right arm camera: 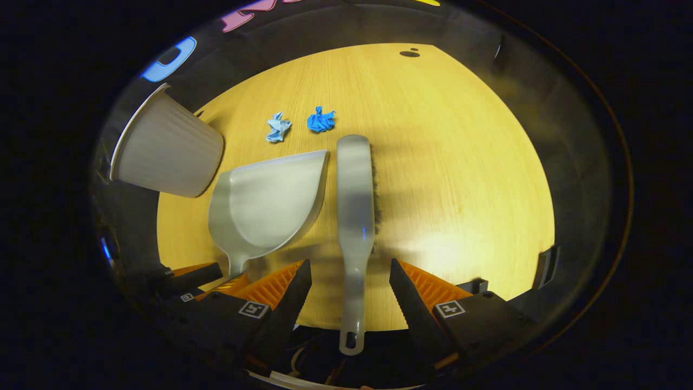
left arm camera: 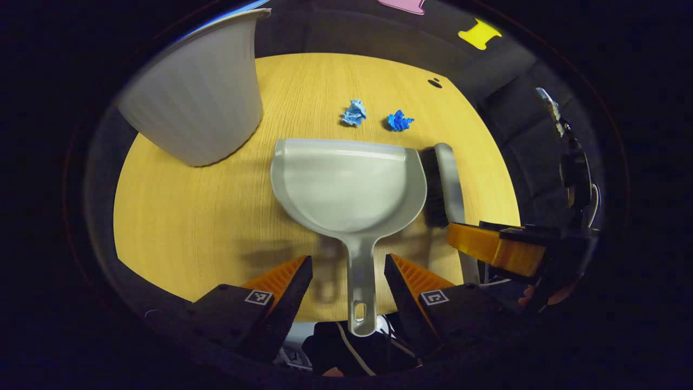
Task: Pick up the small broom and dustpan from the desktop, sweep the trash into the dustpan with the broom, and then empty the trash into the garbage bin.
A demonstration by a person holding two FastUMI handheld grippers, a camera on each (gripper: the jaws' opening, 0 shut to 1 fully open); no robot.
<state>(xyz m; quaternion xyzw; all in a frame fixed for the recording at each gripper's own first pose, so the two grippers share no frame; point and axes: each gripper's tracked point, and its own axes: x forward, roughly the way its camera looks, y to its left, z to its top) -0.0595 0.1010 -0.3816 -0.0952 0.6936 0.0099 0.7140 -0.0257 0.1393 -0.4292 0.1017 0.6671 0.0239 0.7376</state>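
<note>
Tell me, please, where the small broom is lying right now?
In the right gripper view, the broom lies on the table, right of the dustpan, handle between the open claw.

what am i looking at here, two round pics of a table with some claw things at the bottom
Each picture comes from a camera riding on a hand-held pair of tongs; a person holds one pair in each hand. There is no robot arm.

In the left gripper view, the left tongs are open, one finger on each side of the grey dustpan's handle, not yet gripping it. In the right gripper view, the right tongs are open in the same way around the small broom's handle.

Both tools lie side by side on a round wooden table. Beyond them sit two crumpled blue paper scraps, the trash to sweep. The ribbed white tub at the left is the garbage bin. Nothing is held yet.
</note>
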